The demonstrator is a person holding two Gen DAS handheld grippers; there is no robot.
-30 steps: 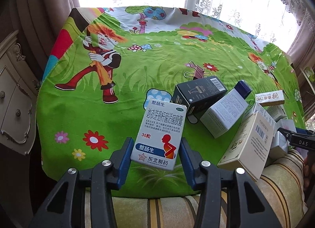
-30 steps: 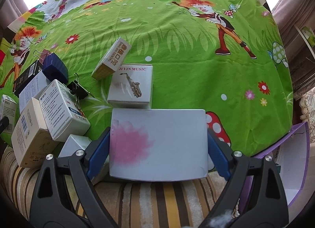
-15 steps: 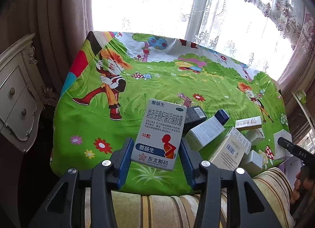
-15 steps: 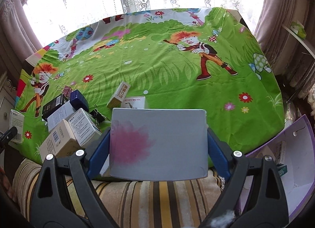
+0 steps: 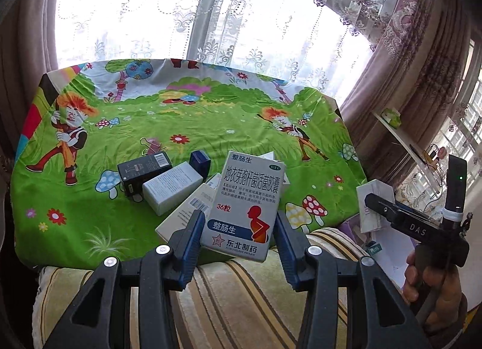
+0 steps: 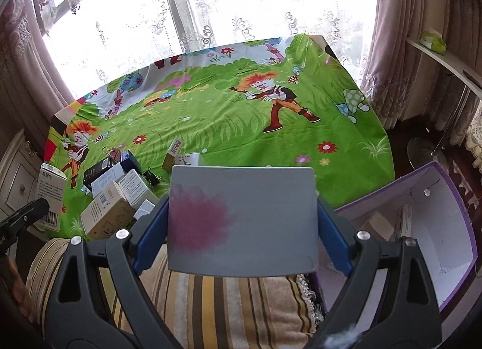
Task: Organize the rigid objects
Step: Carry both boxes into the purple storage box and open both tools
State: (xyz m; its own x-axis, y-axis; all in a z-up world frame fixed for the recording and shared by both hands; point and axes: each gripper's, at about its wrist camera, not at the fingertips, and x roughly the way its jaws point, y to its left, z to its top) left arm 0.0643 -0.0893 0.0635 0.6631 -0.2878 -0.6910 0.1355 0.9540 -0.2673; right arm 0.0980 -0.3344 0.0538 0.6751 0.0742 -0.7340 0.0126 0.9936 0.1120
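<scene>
I have the white medicine box [image 5: 245,207] with the red figure and blue band clamped upright in my left tongs [image 5: 239,239], the blue pads pressing on its two narrow sides. It hangs lifted off the desk, above the near edge of the green cartoon cloth [image 5: 180,126]. My right tongs [image 6: 242,228] grip a wide grey box [image 6: 242,219] with a pink blotch on its face, the pads set against its left and right edges, and it too is held clear of the desk. Behind the medicine box, on the near left part of the cloth, a cluster of cartons lies together: a black box [image 5: 143,169], a pale grey box [image 5: 171,187], a small dark blue box [image 5: 200,162] and a cream box [image 6: 107,213] with a barcode. To the near right, beside the desk, stands an open purple-edged carton [image 6: 446,222] with a few small boxes inside. A striped cushion [image 6: 217,309] sits below both tongs.
</scene>
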